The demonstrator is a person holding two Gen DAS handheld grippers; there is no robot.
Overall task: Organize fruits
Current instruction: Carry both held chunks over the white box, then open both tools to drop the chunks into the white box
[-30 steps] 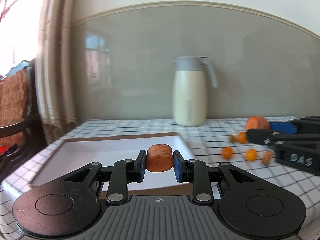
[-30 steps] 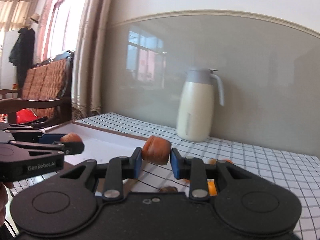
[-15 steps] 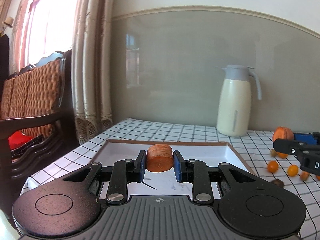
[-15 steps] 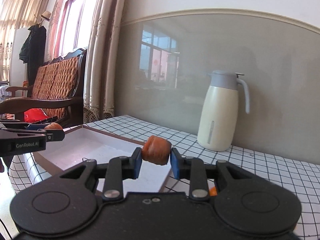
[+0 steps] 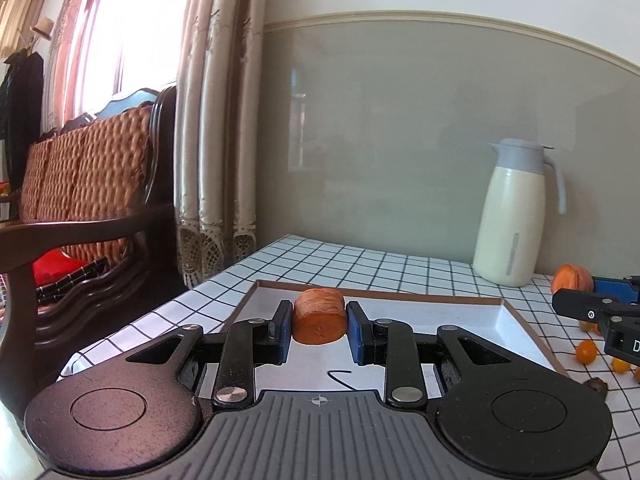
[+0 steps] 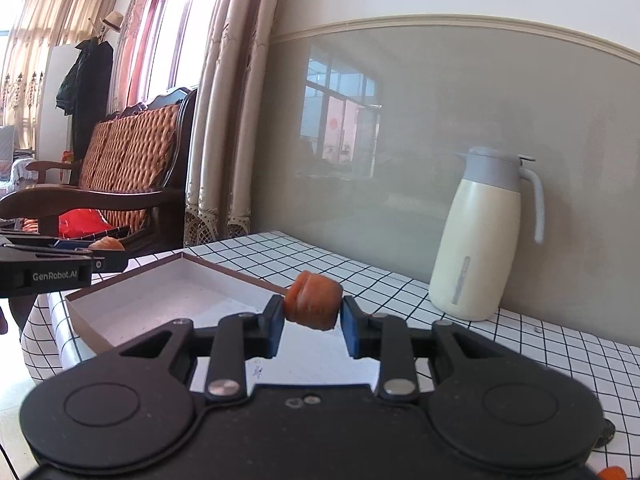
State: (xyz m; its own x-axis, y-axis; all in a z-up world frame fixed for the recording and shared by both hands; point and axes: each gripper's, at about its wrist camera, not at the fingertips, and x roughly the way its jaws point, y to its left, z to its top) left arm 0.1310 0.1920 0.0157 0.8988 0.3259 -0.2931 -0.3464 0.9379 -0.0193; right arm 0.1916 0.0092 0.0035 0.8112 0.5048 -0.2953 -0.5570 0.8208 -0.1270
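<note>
My left gripper (image 5: 319,330) is shut on an orange dried persimmon (image 5: 319,315) and holds it above the near part of a shallow white box tray (image 5: 460,316). My right gripper (image 6: 312,322) is shut on a second orange persimmon (image 6: 313,300) and holds it over the right part of the same tray (image 6: 160,300). The right gripper shows at the right edge of the left wrist view (image 5: 600,312) with its fruit (image 5: 572,279). The left gripper shows at the left of the right wrist view (image 6: 60,268).
A cream thermos jug (image 5: 516,216) stands by the wall on the checked tablecloth (image 5: 360,260). Several small orange fruits (image 5: 586,352) and a dark bit (image 5: 596,382) lie right of the tray. A wooden wicker bench (image 5: 84,184) and curtains stand to the left.
Both grippers have swung left with their fruits, from the loose fruits toward the tray. The tray now lies straight under both. The grips have not changed.
</note>
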